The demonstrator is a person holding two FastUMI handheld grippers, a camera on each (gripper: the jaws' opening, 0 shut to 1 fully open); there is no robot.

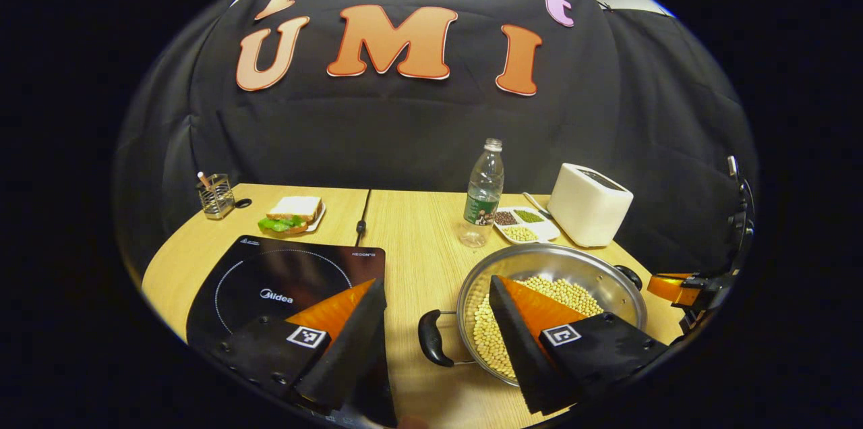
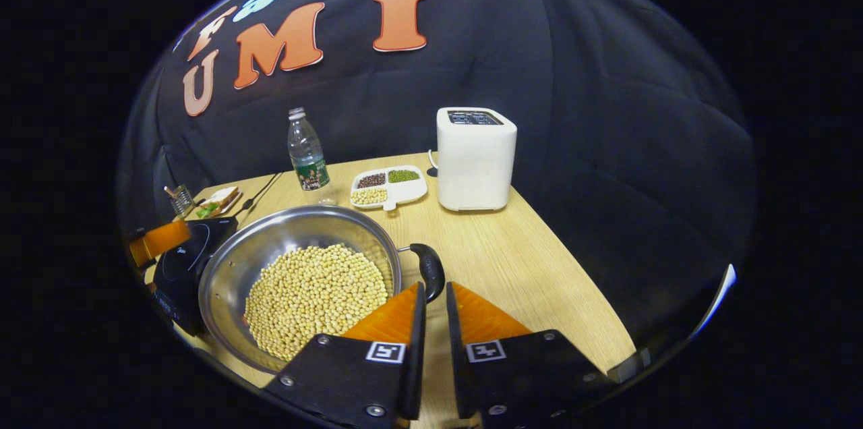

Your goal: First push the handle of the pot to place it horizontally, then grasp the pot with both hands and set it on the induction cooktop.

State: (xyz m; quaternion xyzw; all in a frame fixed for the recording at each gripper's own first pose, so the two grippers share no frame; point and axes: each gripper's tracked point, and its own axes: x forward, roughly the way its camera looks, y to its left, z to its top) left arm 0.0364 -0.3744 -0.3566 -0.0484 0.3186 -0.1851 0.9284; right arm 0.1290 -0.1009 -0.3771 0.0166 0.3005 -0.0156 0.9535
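The steel pot (image 1: 607,280) (image 2: 296,230), full of pale beans, stands right of the black induction cooktop (image 1: 283,280) (image 2: 182,260). In the left gripper view my left gripper (image 1: 435,311) is open wide, its fingers spread above the pot's black left handle (image 1: 430,338). One finger hangs over the cooktop and the other over the beans. In the right gripper view my right gripper (image 2: 435,291) is closed to a narrow gap with the near end of the right handle (image 2: 429,266) held between its tips. The left gripper view shows that gripper (image 1: 681,287) at the pot's far side.
A water bottle (image 1: 483,196) (image 2: 307,158), a divided dish of beans (image 1: 524,223) (image 2: 388,187) and a white toaster (image 1: 588,203) (image 2: 475,159) stand behind the pot. A sandwich plate (image 1: 291,214) and a small holder (image 1: 216,196) sit behind the cooktop. The table edge runs close on the right.
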